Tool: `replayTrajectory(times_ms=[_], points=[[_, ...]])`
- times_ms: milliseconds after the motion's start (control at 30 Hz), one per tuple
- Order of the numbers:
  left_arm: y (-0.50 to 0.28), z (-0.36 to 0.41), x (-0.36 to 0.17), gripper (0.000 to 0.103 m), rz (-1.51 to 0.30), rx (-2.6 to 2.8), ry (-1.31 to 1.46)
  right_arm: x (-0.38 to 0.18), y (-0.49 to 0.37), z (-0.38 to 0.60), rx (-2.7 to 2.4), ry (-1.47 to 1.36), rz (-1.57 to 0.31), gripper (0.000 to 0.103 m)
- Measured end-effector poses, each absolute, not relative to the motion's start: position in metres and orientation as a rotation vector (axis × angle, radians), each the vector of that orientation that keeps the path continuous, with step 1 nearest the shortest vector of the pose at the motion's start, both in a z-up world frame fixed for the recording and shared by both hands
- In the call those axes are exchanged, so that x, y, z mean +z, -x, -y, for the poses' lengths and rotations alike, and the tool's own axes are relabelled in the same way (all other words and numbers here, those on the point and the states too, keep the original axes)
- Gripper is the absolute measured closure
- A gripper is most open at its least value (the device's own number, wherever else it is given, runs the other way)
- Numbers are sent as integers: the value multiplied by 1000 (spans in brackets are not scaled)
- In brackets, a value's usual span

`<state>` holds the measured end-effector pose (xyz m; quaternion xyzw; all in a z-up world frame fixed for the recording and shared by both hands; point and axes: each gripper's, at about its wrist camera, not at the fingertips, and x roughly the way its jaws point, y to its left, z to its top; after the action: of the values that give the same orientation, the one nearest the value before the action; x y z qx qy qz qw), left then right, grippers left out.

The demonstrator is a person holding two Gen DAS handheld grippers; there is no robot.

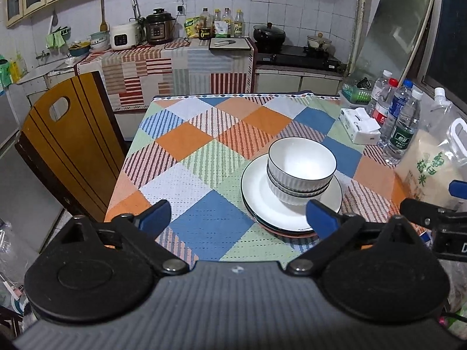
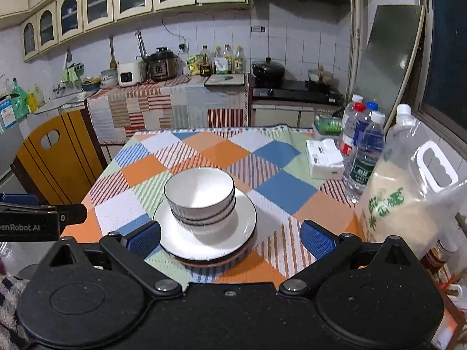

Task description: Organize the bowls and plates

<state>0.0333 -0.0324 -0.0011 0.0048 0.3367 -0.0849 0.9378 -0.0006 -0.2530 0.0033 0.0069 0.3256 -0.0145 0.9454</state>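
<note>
Both grippers are up off the table and both are spread wide, nothing between the blue pads. The left gripper (image 1: pixel 238 218) hangs over the near edge of the checked tablecloth (image 1: pixel 204 157); the stack of crockery sits just ahead and to the right of it, with its right pad (image 1: pixel 319 217) overlapping the near rim of the top plate (image 1: pixel 262 204) in the picture. I cannot tell whether that pad touches the rim. The right gripper (image 2: pixel 230 237) faces the same stack, which lies ahead and left of centre between its fingers.

The stack itself: two ribbed white bowls (image 2: pixel 201 197) nested, dark rims, standing upright on a pile of plates (image 2: pixel 233 221), white on top, a reddish one at the bottom. To the right of the right gripper stands a rice jug (image 2: pixel 405 192), with water bottles (image 2: pixel 364 154) and a tissue pack (image 2: pixel 324 160) beyond. Left of the left gripper, a wooden chair (image 1: pixel 67 145).
</note>
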Motion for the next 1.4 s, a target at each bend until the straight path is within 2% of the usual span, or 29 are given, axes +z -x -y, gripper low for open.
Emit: replayTrajectory(times_ms=[767,1400], points=[[-28,41,-12,0,-730,-169,-31,-10,13,256,-41,5,-726,0],[-25,41,-21,0,-692,-164,-8,-14,18,263,-76,5,-707,0]])
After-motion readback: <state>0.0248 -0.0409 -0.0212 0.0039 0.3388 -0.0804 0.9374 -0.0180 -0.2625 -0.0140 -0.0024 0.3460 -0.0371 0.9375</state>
